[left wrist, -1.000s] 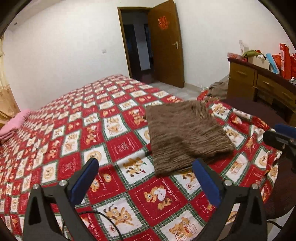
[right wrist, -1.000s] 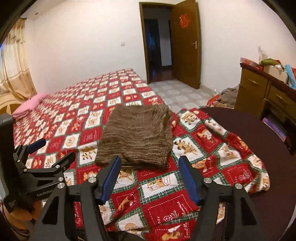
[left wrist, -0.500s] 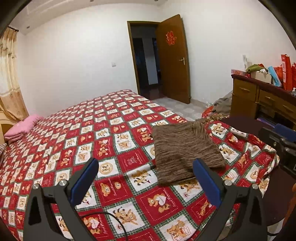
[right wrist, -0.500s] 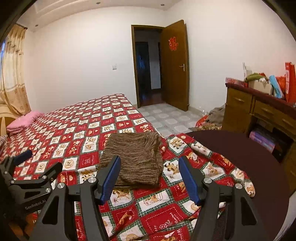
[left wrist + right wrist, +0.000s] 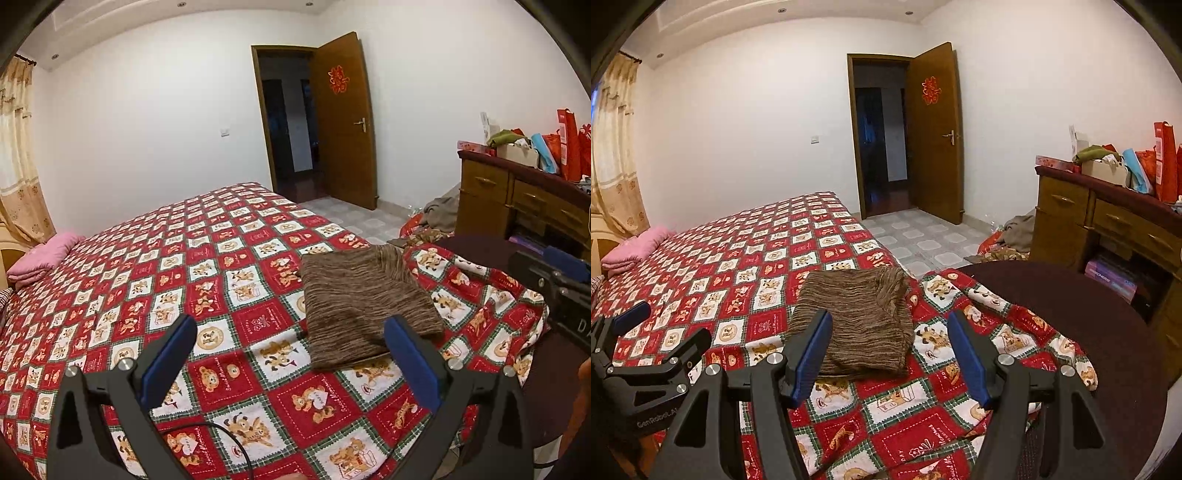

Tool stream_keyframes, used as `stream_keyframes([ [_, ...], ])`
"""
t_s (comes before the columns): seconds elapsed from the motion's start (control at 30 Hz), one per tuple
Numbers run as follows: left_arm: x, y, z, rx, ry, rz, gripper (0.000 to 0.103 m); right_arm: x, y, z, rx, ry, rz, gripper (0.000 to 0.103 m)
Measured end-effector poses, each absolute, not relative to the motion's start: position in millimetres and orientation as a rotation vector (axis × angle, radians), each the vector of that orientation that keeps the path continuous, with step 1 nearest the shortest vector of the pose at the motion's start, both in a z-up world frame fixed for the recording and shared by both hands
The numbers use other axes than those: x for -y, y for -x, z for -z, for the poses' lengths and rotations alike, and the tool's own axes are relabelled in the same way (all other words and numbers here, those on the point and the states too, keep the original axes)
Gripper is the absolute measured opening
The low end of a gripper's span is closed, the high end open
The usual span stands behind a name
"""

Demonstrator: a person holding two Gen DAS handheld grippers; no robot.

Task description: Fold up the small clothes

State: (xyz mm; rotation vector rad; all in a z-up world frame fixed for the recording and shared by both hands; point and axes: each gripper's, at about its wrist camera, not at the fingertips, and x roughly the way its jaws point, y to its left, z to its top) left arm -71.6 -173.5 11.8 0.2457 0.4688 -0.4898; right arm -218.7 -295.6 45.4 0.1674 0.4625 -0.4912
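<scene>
A brown striped knit garment [image 5: 365, 302] [image 5: 855, 321] lies folded into a flat rectangle on the red bear-patterned bedspread [image 5: 207, 266] [image 5: 738, 266], near the bed's right corner. My left gripper [image 5: 290, 334] hovers open above the bedspread, short of the garment's near edge, nothing between its blue pads. My right gripper [image 5: 886, 332] is open too, held above and just before the garment, empty. Each gripper shows at the edge of the other's view: the right one [image 5: 554, 273] at far right, the left one [image 5: 642, 343] at far left.
A pink folded cloth [image 5: 44, 254] lies at the bed's far left. A dark round table [image 5: 1082, 314] stands at right beside a wooden dresser [image 5: 1108, 221] piled with bags. Loose clothes [image 5: 1015, 229] lie on the tiled floor near the open door [image 5: 934, 133].
Both grippers have risen and tilted upward, away from the garment, so more of the room and ceiling shows. The garment has not moved, and both grippers stayed open.
</scene>
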Motion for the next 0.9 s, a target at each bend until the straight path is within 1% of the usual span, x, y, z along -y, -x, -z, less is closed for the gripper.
stream_keyframes([
  [0.9,172.8,72.9,-14.7,-0.467,-0.245,0.491,0.103,293.7,220.8,-47.0,-0.450,-0.170,0.482,0.066],
])
